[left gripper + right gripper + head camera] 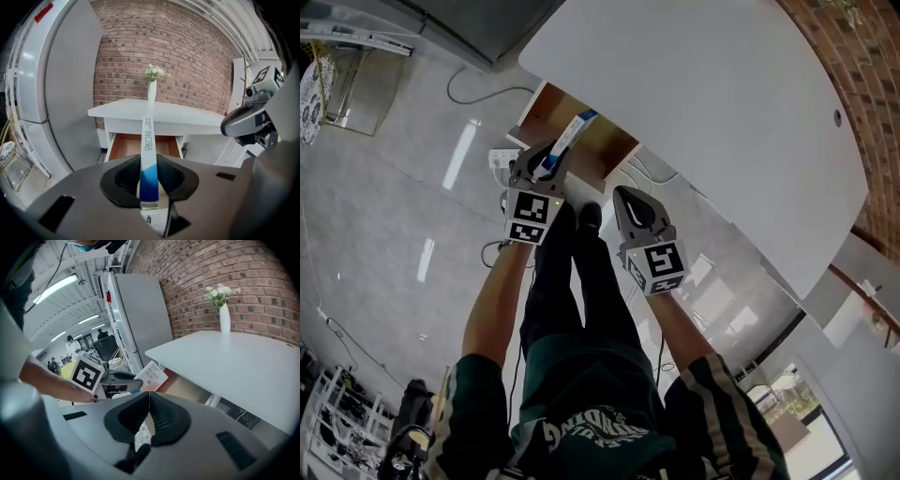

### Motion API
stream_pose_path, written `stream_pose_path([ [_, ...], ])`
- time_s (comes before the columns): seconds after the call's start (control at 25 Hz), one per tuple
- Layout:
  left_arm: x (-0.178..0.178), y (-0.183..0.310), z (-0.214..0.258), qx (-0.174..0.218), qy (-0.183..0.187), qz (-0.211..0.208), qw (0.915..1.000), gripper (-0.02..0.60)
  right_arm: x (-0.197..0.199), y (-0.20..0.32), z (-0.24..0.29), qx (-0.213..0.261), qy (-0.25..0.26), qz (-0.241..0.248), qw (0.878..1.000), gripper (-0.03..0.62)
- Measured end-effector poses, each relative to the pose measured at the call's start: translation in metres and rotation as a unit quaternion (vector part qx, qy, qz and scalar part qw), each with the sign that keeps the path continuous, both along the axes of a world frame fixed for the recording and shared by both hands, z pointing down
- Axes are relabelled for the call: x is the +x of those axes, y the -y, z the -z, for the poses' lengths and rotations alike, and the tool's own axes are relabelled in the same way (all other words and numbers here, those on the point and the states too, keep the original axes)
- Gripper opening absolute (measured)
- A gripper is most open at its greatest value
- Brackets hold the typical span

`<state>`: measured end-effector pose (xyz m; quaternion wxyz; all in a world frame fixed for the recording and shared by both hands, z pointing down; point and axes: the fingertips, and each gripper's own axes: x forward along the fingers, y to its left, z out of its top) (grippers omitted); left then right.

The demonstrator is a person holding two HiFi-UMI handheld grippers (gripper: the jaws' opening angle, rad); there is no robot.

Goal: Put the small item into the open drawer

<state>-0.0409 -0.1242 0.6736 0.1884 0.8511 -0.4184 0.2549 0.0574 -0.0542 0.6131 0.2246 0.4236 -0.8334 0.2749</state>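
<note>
Blue-and-white, a slim bandage box (149, 154) stands edge-on between the pads of the left gripper (547, 166), which clamp its blue end. Just beside it, the right gripper (149, 397) has its jaws pressed together with nothing in them. Farther off, the box points toward the open wooden drawer (123, 145) under the white table (187, 117), not yet inside. A flower vase (152, 91) stands on the table before a brick wall (187, 56).

The person is wearing a dark green shirt (581, 398) with white lettering and striped sleeves (472, 389), dark trousers (581, 281) and black shoes (590, 217). The left gripper (547, 157) and right gripper (624, 193) are showing grey shells, black ribbed pads (123, 180) and black-and-white marker cubes (531, 217).
</note>
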Motion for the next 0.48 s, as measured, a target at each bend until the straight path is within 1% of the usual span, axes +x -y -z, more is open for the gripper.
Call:
stream_pose_path([
  [0.2, 0.017, 0.011, -0.026, -0.014, 0.000, -0.009, 0.9999, 0.095, 0.001, -0.004, -0.014, -0.008, -0.005, 0.001, 1.000, 0.025],
  [0.36, 0.028, 0.018, -0.044, -0.028, 0.008, -0.016, 0.9994, 0.095, 0.001, -0.005, -0.022, -0.015, -0.005, -0.002, 1.000, 0.025],
  [0.48, 0.037, 0.025, -0.054, -0.036, 0.001, -0.012, 0.9993, 0.097, 0.004, -0.007, -0.030, -0.020, -0.006, -0.007, 1.000, 0.025],
])
